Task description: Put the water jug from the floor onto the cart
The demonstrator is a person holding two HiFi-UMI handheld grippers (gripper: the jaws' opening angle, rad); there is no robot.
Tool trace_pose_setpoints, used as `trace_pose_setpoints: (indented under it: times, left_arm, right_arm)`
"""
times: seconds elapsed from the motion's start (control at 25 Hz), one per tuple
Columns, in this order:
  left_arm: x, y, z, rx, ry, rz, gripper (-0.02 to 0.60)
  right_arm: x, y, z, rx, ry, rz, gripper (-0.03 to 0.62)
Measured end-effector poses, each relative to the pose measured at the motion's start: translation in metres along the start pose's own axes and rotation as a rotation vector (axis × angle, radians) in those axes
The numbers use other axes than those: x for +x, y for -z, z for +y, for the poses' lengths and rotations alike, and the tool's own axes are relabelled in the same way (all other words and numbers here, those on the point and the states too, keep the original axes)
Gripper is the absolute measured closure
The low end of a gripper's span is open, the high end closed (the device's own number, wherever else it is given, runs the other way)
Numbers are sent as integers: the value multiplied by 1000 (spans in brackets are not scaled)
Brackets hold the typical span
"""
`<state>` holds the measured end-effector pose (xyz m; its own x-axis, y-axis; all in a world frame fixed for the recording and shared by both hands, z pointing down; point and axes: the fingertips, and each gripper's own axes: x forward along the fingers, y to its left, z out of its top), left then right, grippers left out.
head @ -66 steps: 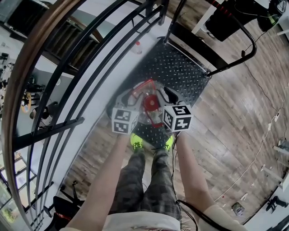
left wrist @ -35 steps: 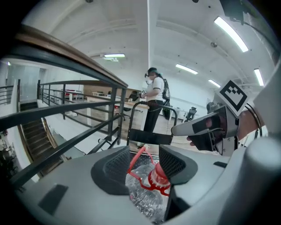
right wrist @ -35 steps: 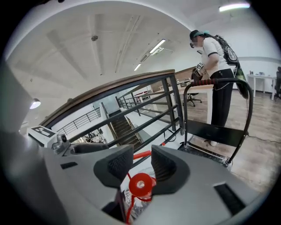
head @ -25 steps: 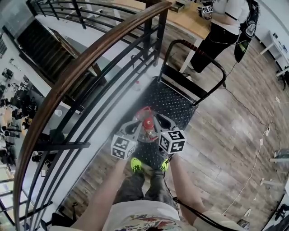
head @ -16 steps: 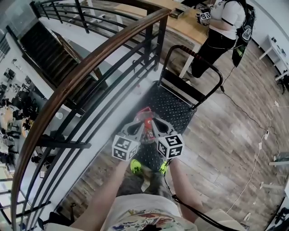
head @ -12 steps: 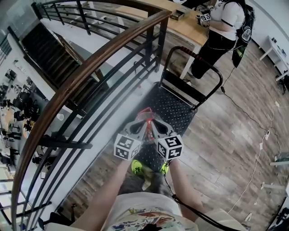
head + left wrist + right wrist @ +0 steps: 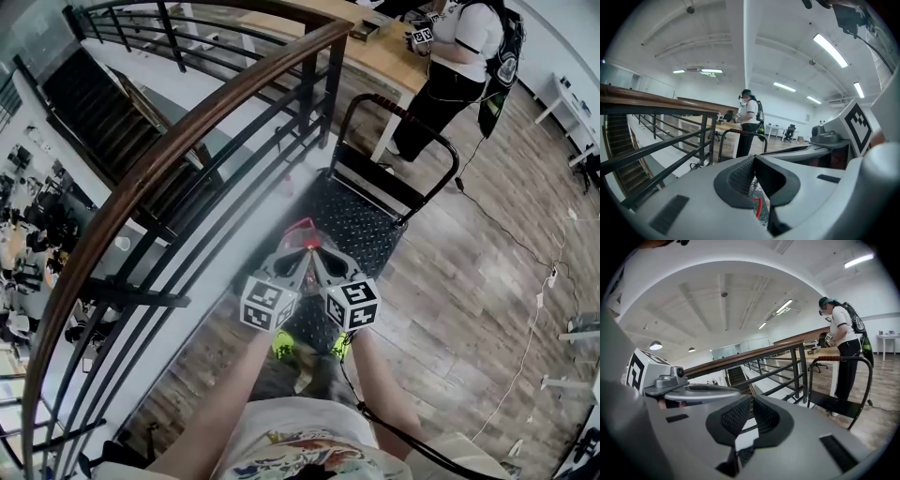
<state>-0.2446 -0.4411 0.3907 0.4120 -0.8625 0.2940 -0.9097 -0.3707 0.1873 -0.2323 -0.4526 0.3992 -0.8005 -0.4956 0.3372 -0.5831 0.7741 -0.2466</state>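
The water jug (image 7: 303,234), clear with a red cap and red handle, stands on the near end of the cart's black checker-plate deck (image 7: 367,217). Only its top shows, since both grippers hang just above it. My left gripper (image 7: 296,264) and right gripper (image 7: 316,262) are side by side, tips nearly touching, both shut with nothing between the pads. In the left gripper view the left gripper (image 7: 754,161) has its pads together, and a bit of the jug's red handle (image 7: 760,206) shows below them. The right gripper (image 7: 752,401) points past the railing, pads shut.
A dark metal railing with a wooden handrail (image 7: 192,127) runs close on the left, a stairwell beyond it. The cart's push handle (image 7: 405,111) rises at its far end. A person (image 7: 452,58) stands behind it by a wooden table. My feet (image 7: 283,345) are at the cart's near edge.
Both grippers have lifted up off the jug and drawn closer together. The right jaws, spread beside the jug's cap a second ago, have shut. The jug stays on the cart.
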Motion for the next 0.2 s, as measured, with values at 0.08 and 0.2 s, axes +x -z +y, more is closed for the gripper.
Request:
trace_pose_setpoints:
  times: [0.08, 0.2]
  left_arm:
    - [-3, 0, 1, -2, 1, 1, 571]
    - [-7, 0, 5, -1, -1, 2, 571]
  right_arm:
    - [0, 0, 4, -3, 0, 0, 563]
    - [3, -1, 8, -7, 0, 2, 563]
